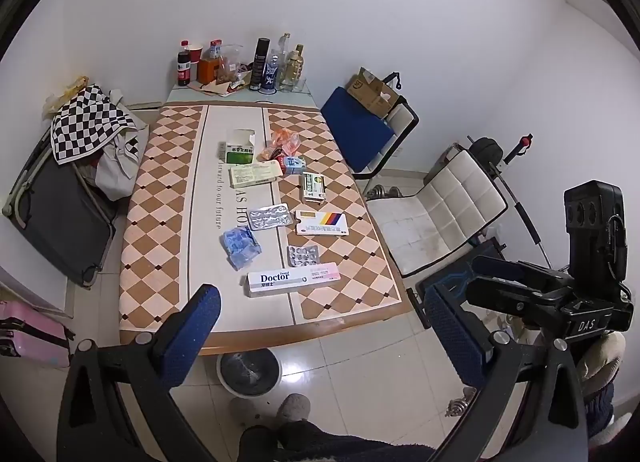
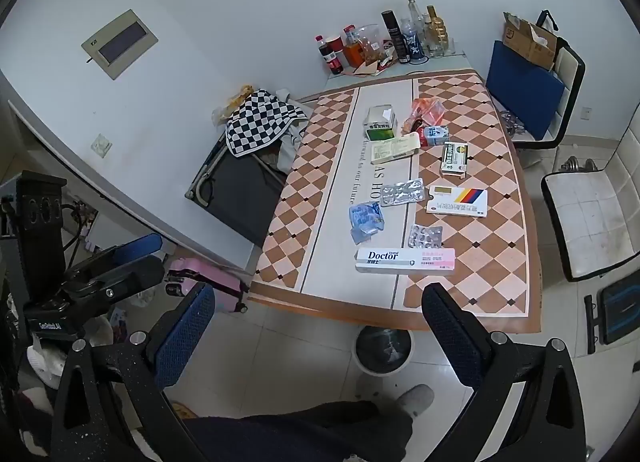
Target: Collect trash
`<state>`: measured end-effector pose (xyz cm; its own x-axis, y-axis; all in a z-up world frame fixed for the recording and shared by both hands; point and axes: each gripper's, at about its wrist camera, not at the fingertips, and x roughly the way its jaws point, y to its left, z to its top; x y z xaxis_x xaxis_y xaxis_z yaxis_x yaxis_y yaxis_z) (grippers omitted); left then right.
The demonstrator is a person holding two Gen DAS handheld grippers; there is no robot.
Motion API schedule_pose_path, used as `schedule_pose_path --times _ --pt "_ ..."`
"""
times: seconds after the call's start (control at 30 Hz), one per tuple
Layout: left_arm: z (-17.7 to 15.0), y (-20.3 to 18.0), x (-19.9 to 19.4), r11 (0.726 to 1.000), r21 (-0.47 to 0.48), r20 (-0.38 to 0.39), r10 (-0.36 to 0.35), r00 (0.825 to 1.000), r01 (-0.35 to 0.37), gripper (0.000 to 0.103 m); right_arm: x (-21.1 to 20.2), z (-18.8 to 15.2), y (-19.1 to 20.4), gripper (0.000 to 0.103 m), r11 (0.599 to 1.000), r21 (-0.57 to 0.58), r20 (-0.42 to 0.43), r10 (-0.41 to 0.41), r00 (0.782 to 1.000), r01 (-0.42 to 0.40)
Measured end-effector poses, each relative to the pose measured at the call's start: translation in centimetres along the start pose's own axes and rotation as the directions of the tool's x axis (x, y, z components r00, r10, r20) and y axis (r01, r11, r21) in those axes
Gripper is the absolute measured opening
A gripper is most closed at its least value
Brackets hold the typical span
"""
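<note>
Trash lies along the middle of the checkered table: a white "Doctor" toothpaste box nearest the front edge, two blister packs, a crumpled blue wrapper, several medicine boxes and an orange wrapper. A round bin stands on the floor under the front edge. My left gripper is open and empty above the floor before the table. My right gripper is open and empty too.
Bottles and a red cup crowd the table's far end. A blue-cushioned chair and a white chair stand to the right. A folded cot with a checkered cloth and a pink suitcase are to the left. A slippered foot stands near the bin.
</note>
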<state>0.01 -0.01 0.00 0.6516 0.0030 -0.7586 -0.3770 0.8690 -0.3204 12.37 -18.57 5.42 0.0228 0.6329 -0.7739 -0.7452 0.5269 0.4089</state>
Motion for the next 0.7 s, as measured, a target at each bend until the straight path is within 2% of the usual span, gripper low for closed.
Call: schedule_pose_path --times 0.7 --pt "0.0 0.0 0.1 1.000 0.002 0.006 -0.001 1.000 0.000 0.103 -0.8 0.6 0.6 0.103 1.000 -0.029 0.008 0.001 1.000 -0.001"
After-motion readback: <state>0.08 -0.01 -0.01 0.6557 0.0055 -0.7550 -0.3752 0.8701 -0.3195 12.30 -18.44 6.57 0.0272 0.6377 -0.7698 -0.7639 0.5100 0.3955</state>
